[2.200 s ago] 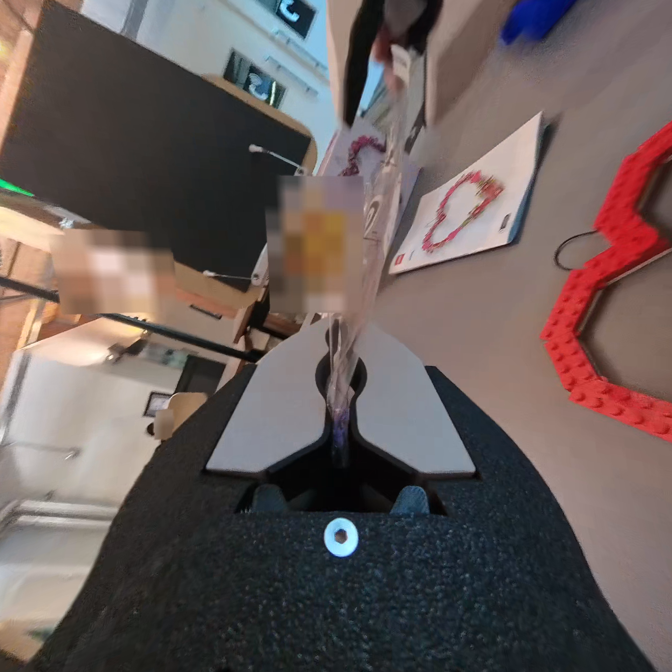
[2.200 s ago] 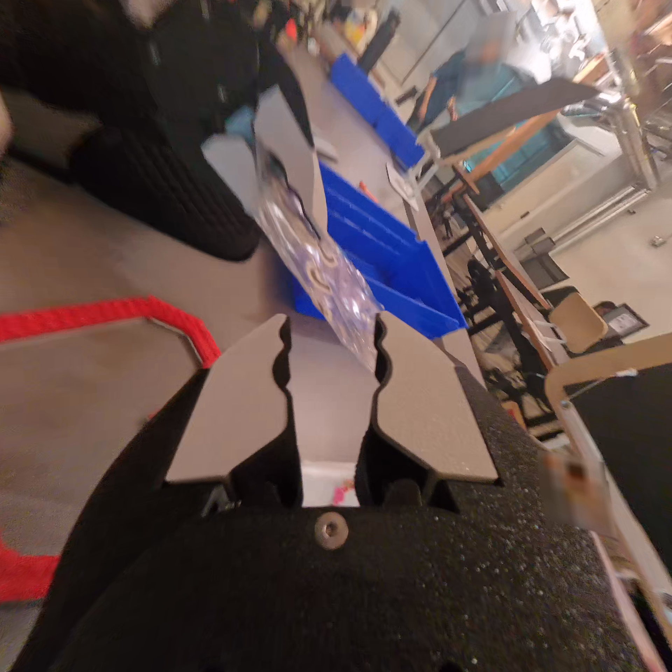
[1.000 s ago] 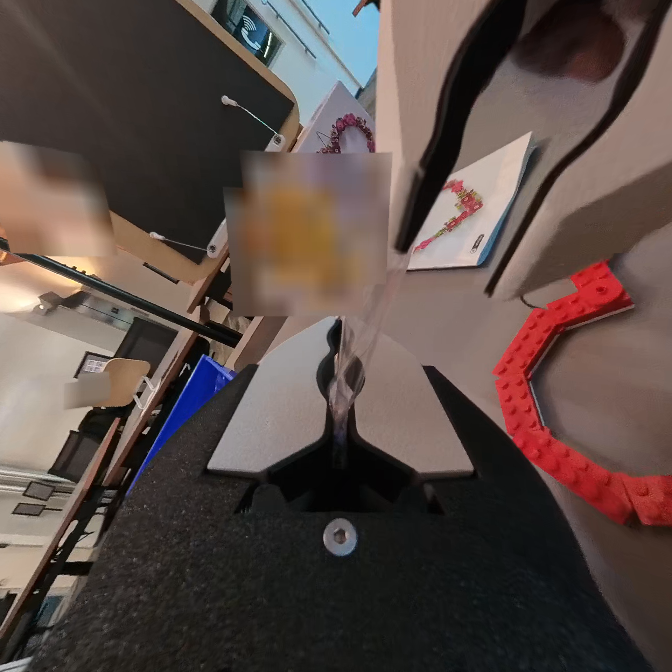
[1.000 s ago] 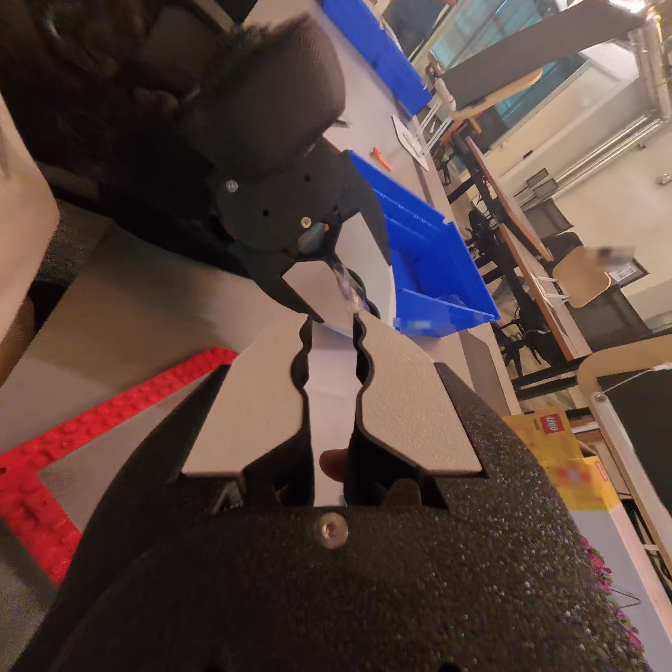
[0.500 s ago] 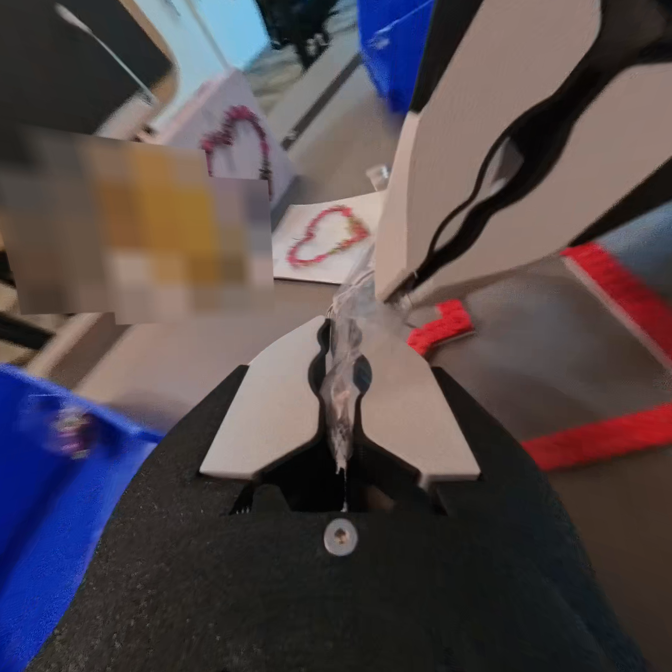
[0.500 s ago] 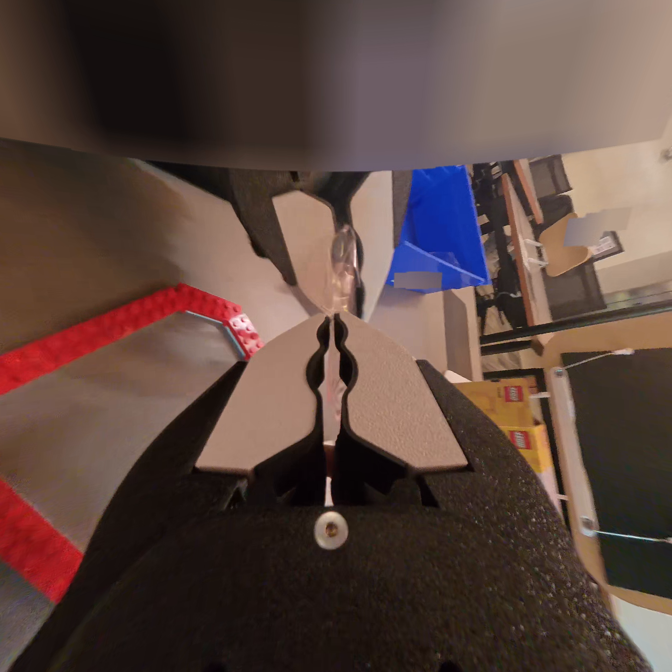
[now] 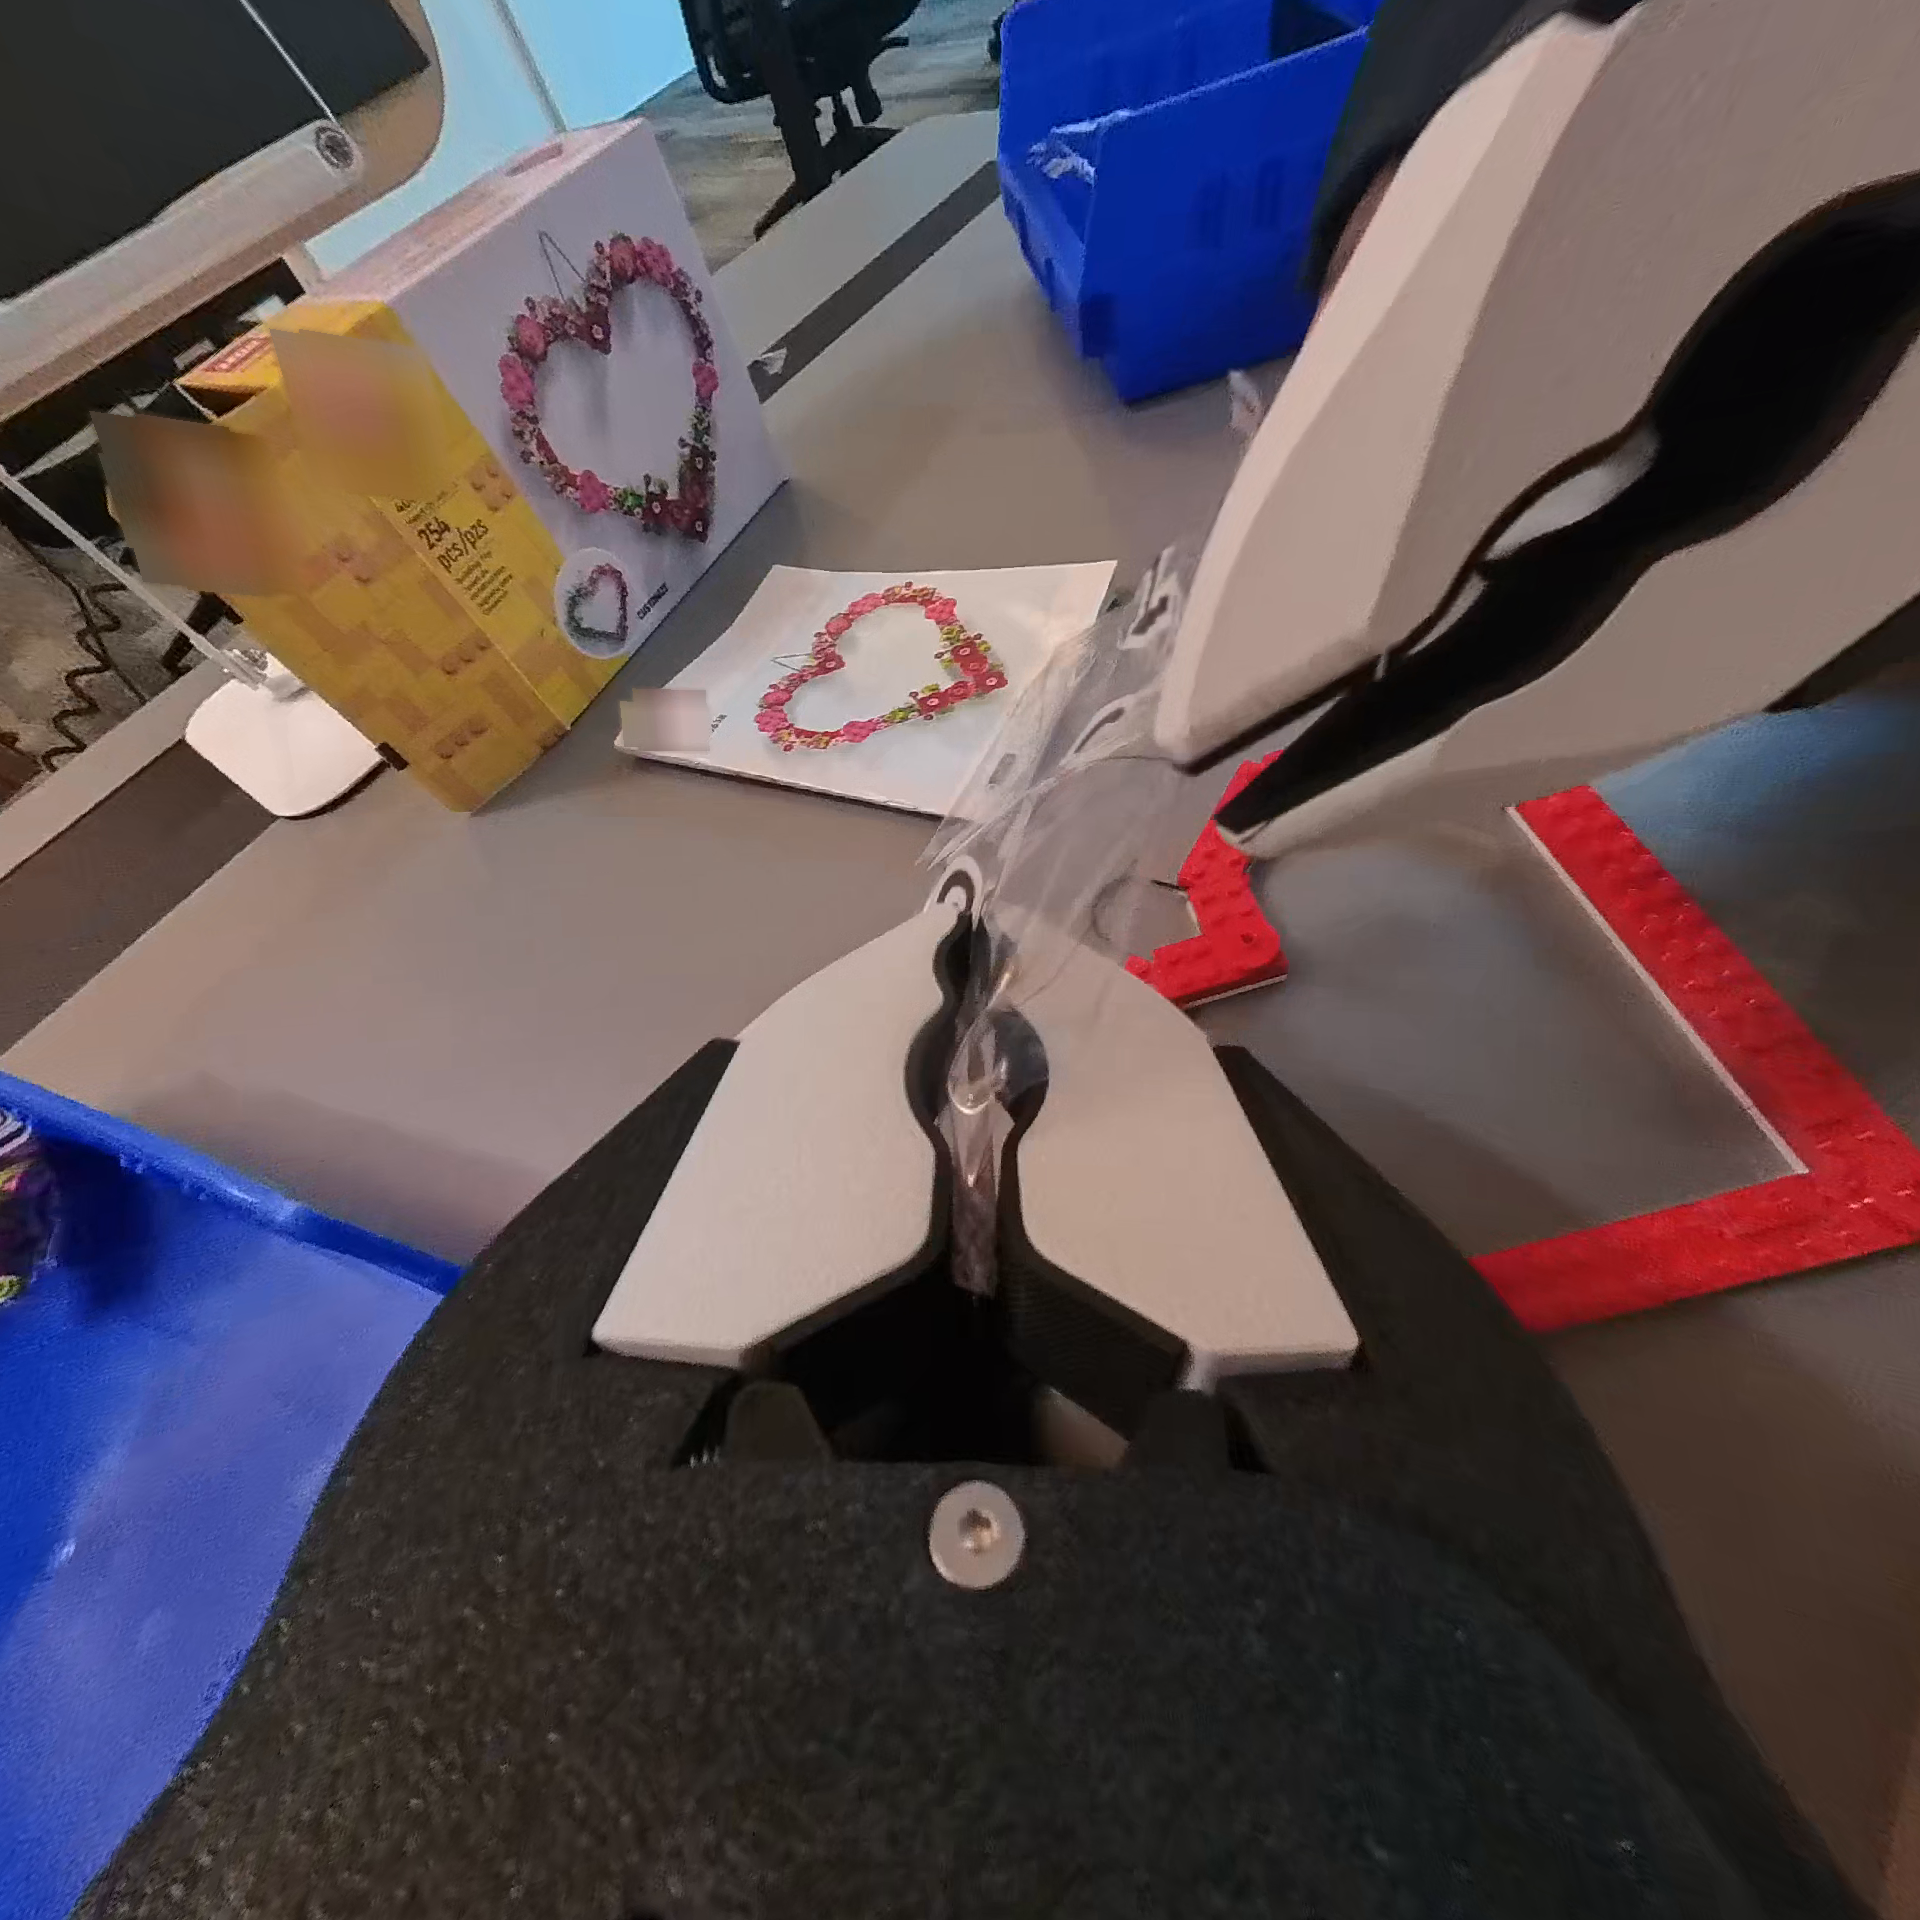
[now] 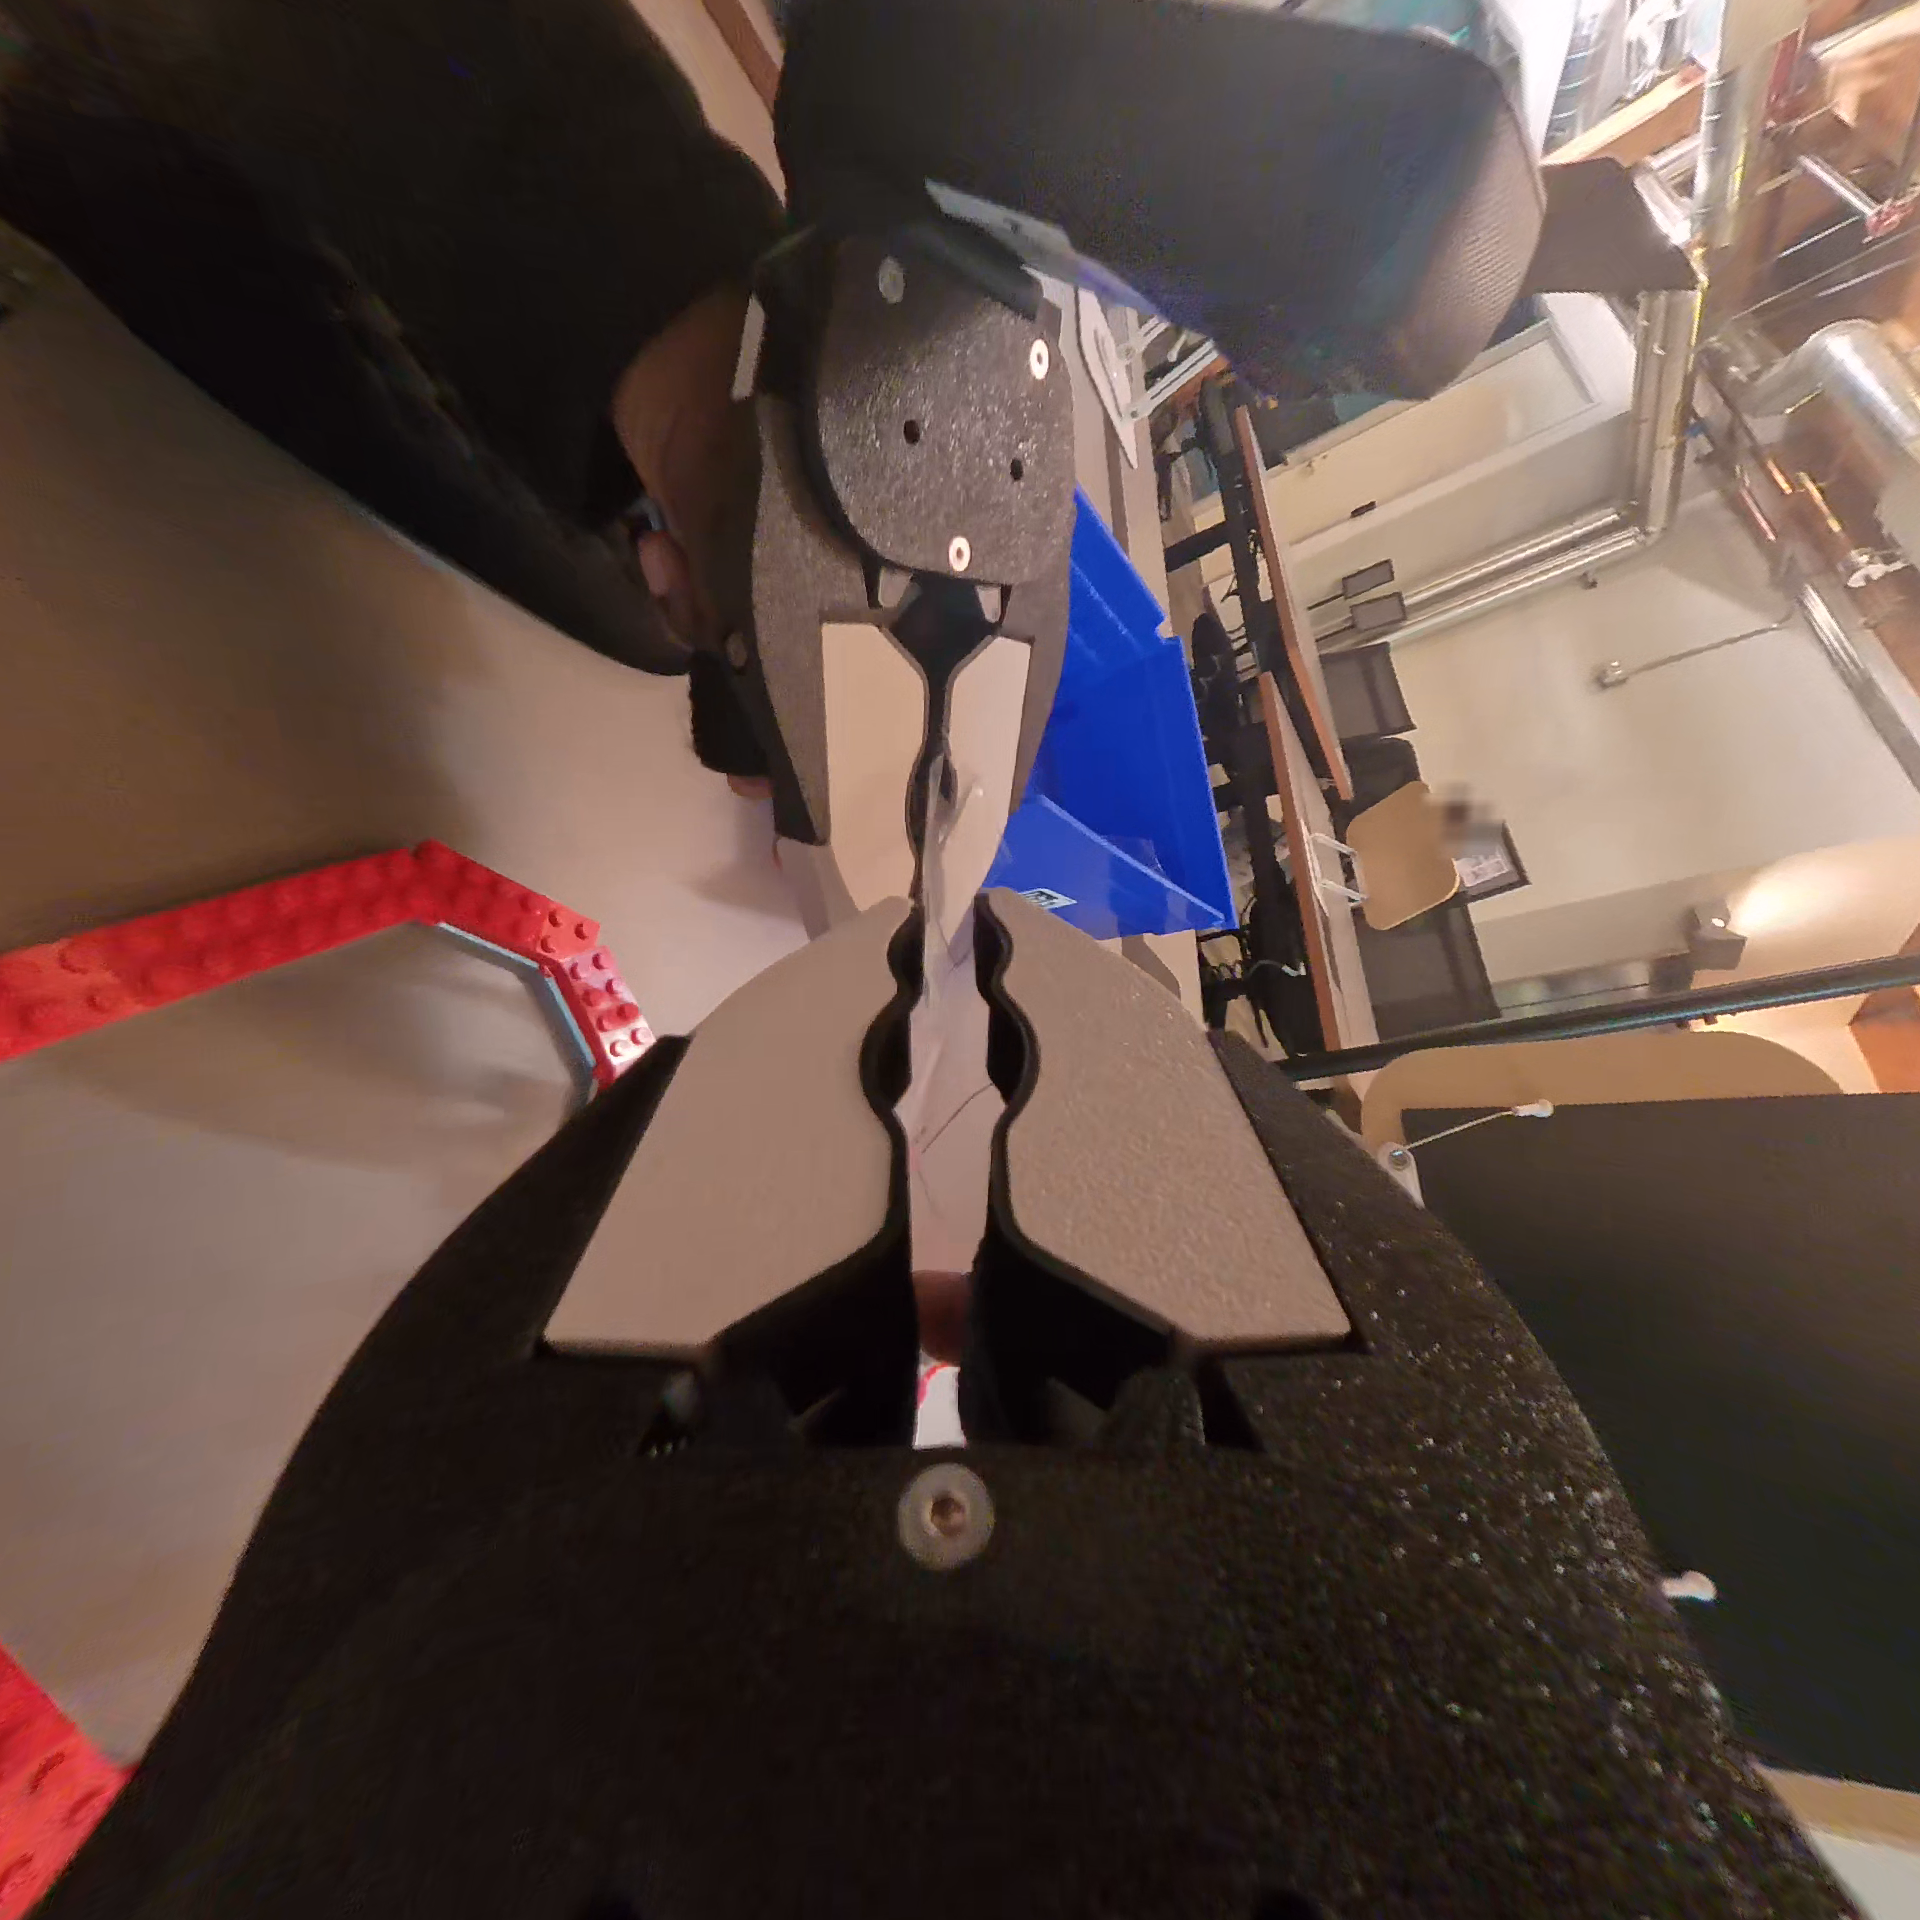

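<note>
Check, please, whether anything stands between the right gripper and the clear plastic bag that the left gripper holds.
Nothing visible does. The right gripper has its tips at the free end of the clear plastic bag, whose other end the left gripper clamps. Whether the right one grips it is unclear.

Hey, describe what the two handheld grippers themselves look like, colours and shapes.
Both match: the left gripper and right gripper have rough black speckled bodies, one silver screw at centre, and two flat light-grey fingers with wavy, black-lined inner edges. A dark sleeve shows behind the left one.
</note>
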Tool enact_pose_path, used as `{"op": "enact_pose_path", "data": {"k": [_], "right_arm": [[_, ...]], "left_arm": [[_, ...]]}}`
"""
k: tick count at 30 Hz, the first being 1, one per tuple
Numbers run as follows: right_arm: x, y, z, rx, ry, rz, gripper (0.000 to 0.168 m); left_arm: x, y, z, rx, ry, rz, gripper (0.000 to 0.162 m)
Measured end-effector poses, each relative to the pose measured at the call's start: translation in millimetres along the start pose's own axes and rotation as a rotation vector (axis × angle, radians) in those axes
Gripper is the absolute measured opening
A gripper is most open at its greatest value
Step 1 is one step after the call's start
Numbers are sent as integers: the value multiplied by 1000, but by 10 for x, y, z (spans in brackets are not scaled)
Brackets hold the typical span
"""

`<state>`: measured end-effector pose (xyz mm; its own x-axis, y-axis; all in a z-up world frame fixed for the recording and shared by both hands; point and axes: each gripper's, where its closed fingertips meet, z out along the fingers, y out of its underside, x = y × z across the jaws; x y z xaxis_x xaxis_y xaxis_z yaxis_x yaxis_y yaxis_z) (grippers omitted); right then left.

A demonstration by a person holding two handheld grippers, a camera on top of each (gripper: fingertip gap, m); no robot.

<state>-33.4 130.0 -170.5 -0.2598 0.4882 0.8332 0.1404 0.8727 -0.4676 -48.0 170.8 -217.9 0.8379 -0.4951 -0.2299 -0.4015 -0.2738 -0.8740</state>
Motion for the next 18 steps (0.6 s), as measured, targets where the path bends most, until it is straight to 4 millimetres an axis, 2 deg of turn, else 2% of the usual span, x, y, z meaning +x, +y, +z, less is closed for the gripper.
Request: {"op": "enact_pose_path", "data": {"k": [12,18], "right_arm": [[-60,1,81,-47,-28,4,6],[-48,-30,95,-73,21,-87,9]], "left_arm": [[-85,-5,21,-28,-41,-42,0],[-67,7,52,-52,-36,-50,0]]}}
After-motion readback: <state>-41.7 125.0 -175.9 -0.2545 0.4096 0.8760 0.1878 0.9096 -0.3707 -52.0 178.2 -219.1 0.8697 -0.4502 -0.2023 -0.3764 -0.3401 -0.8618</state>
